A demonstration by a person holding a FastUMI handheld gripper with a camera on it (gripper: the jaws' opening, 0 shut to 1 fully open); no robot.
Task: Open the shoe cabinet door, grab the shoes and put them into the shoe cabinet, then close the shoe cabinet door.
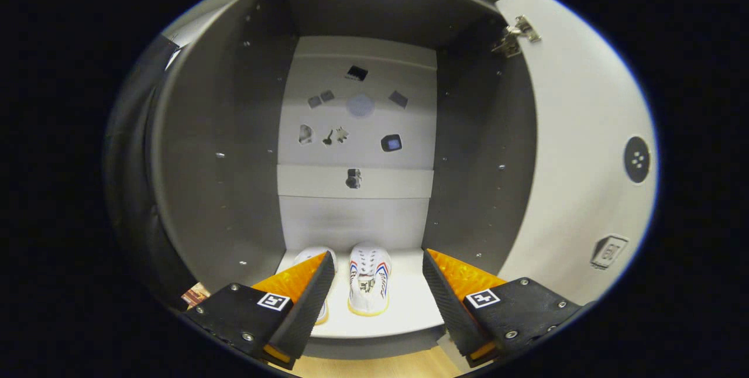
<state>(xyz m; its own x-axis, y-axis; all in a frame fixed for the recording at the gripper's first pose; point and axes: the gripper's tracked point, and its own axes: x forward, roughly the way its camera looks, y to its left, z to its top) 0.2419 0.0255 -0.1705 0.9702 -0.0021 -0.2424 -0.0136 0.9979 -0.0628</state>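
Observation:
The grey shoe cabinet (210,150) stands open in front of me. Its white door (573,150) is swung out to the right, with a dark round knob (636,159) on it. Two white shoes lie side by side on the cabinet's white floor (409,308). The right shoe (368,278) has red and blue stripes and sits just ahead, between my fingers. The left shoe (319,261) is partly hidden behind my left finger (304,299). My gripper (377,302) is open and holds nothing, in front of the cabinet's sill.
The cabinet's white back panel (357,120) carries several small dark cut-outs. A metal hinge (515,35) sits at the door's top corner. Pale wooden floor (380,366) lies below the cabinet's front edge.

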